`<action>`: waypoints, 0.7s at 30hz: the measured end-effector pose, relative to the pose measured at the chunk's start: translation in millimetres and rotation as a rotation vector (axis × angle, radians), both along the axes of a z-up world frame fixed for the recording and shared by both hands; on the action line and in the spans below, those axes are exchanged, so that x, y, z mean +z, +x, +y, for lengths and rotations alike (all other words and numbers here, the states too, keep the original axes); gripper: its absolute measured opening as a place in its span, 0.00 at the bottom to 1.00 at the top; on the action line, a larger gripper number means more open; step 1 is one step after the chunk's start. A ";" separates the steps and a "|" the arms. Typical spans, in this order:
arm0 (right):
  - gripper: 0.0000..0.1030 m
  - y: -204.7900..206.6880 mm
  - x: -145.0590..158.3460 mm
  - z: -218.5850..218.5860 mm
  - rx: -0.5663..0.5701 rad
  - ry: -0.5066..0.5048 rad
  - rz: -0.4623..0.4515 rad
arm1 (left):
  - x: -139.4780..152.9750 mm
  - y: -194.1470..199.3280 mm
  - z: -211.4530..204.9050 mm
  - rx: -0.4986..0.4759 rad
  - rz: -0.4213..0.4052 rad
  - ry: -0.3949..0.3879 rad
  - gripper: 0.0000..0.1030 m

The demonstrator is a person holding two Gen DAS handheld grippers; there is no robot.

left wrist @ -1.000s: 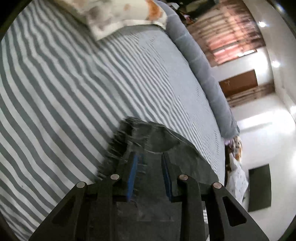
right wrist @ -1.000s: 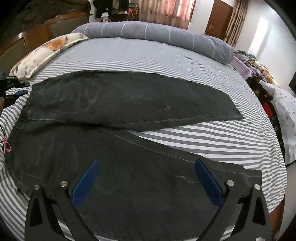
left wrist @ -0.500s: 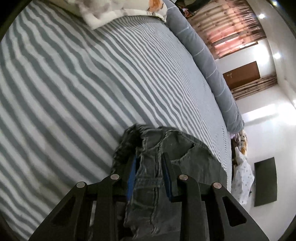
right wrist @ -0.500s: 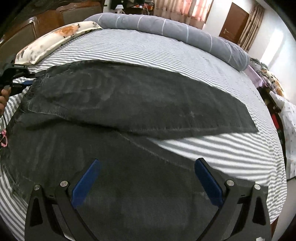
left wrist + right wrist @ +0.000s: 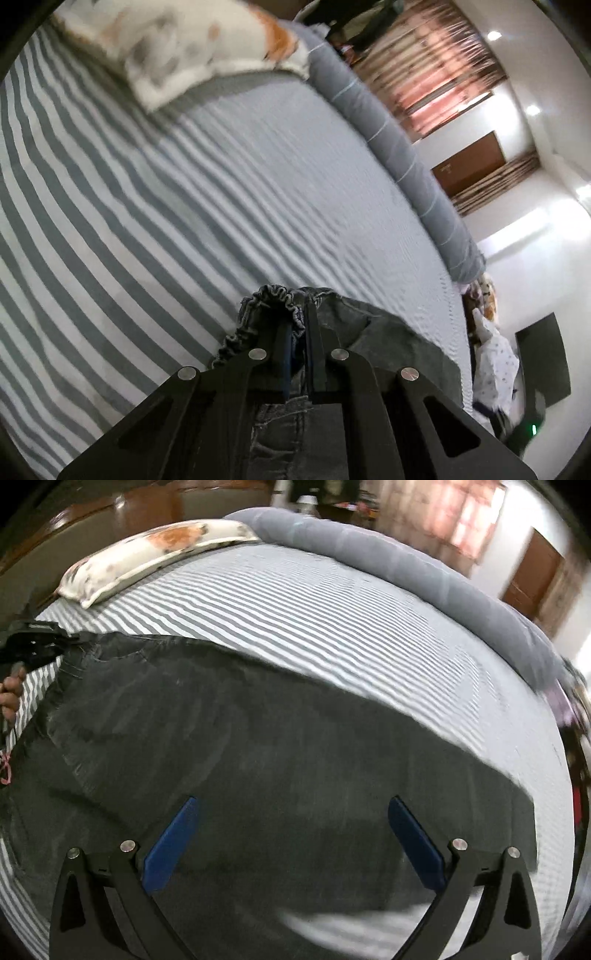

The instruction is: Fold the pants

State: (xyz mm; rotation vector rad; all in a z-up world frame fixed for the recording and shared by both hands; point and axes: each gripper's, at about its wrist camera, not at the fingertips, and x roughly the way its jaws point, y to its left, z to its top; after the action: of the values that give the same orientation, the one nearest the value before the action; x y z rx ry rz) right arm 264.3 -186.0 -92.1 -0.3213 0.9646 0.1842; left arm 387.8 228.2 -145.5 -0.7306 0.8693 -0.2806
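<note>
Waistband pinched, ready to fold

The left gripper (image 5: 297,354) has just been closing and clamps the pants (image 5: 280,760) by their elastic waistband, anchoring them on the striped bed (image 5: 332,613); the right gripper (image 5: 291,838) hovers wide, holding nothing.

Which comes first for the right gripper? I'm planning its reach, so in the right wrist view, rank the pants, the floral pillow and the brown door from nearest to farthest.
From the right gripper:
1. Pants, directly beneath and ahead, spread on the bed.
2. Floral pillow, far left, at the head of the bed.
3. Brown door, upper right, beyond the bed.
</note>
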 end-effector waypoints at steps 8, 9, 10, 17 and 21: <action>0.97 91.6 -2.5 11.5 0.232 0.038 0.092 | 28.9 -24.7 -0.1 -0.007 -0.134 -0.094 0.05; 0.97 101.6 -2.5 14.9 0.255 0.046 0.103 | 32.7 -27.6 -0.6 -0.010 -0.150 -0.099 0.05; 0.97 112.9 -2.6 19.0 0.287 0.056 0.118 | 37.5 -30.1 -1.8 -0.014 -0.165 -0.095 0.05; 0.81 173.7 -23.2 45.9 0.438 0.027 0.265 | 50.8 -38.6 -0.9 -0.011 -0.217 -0.127 0.05; 0.69 189.3 -39.5 41.5 0.480 0.008 0.351 | 51.1 -38.5 0.1 -0.012 -0.226 -0.111 0.05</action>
State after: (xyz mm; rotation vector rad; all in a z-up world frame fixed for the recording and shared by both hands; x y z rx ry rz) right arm 453.7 -144.5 -131.6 -0.5220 1.2206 0.7005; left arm 349.3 228.3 -94.3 -0.7798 0.6473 -0.4168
